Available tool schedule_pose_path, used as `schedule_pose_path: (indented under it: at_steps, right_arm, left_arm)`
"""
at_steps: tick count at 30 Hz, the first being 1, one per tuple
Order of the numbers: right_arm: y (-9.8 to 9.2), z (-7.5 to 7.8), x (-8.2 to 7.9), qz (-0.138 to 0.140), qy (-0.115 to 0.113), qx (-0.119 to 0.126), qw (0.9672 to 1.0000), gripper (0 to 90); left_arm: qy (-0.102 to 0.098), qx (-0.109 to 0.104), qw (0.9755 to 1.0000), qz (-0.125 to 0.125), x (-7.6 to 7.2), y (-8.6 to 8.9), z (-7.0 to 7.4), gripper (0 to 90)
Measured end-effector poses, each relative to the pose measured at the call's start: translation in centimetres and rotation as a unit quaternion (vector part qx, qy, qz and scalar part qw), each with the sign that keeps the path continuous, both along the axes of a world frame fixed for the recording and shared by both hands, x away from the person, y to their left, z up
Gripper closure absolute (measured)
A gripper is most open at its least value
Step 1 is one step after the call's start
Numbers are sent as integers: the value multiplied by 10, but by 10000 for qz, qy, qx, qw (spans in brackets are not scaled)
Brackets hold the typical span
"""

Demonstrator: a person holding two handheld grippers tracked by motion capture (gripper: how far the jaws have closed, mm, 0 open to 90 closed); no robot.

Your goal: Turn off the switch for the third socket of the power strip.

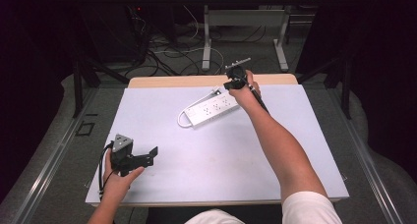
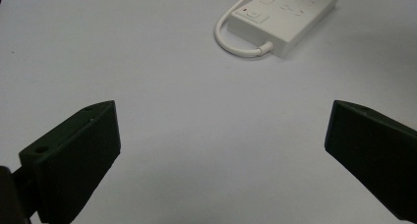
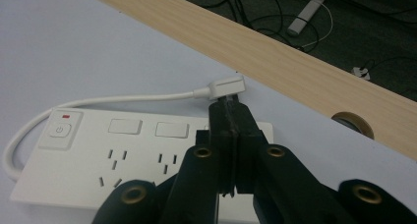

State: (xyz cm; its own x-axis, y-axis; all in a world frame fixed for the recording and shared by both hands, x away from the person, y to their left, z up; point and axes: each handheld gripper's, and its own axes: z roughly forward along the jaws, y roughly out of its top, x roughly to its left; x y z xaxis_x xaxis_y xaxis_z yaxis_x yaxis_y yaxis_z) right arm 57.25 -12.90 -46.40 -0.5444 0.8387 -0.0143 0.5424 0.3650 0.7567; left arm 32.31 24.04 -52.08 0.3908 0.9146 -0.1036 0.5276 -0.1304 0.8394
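Pale lilac matting is covering the wooden desk (image 1: 162, 81), where a white plastic power strip (image 1: 210, 109) with a looping white cord (image 3: 128, 99) is lying toward the far edge, its rocker switch (image 3: 59, 130) at the near-left end. At the cord's flat white plug (image 3: 227, 86), the right gripper (image 3: 230, 117) is pressing its jaws together, their tips touching the plug. Well apart, near the front-left corner, the left gripper (image 2: 221, 150) is hovering with jaws spread wide, holding nothing, in the person's left hand (image 1: 119, 179).

White power strip (image 1: 212, 108) lying flat (cord (image 2: 231, 40) looped) mid-table
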Motion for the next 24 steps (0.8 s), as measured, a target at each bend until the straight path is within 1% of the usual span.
schedule_pose_path:
  at_steps: [2, 4, 6, 10, 12, 19, 20, 21, 22, 23, 24]
  right_arm:
    - [1, -2, 2, 33, -34, -46, 10000, 900]
    - [2, -2, 3, 10, -43, -48, 10000, 900]
    - [2, -3, 4, 27, -74, 35, 10000, 900]
    - [-1, -8, 9, -41, -82, 64, 9999, 900]
    - [-1, -10, 11, -56, -91, 85, 9999, 900]
    - [1, -16, 16, -84, -147, 133, 9998, 900]
    - [2, -17, 17, -94, -125, 111, 9998, 900]
    - [3, -19, 19, -99, -162, 116, 9998, 900]
    - [3, -19, 19, -99, -162, 116, 9998, 900]
    - [4, -19, 19, -95, -113, 137, 9998, 900]
    - [4, -20, 20, -111, -168, 113, 9997, 900]
  left_arm:
    - [13, -11, 10000, 9, 0, 0, -1, 4]
    - [24, -25, 10000, 11, 0, 0, -1, 4]
    - [17, -35, 10000, 25, 0, 0, -1, 3]
    - [21, -22, 10000, 19, 0, 1, 0, 4]
    - [49, -48, 10000, 28, -1, 1, 0, 4]
    - [32, -53, 10000, 42, -1, 1, 1, 4]
    - [25, -57, 10000, 43, -1, 1, 1, 4]
    - [26, -59, 10000, 41, -1, 2, 1, 4]
    - [29, -64, 10000, 42, -1, 2, 1, 4]
    - [25, -66, 10000, 45, -1, 2, 1, 4]
    - [31, -66, 10000, 40, -1, 2, 1, 4]
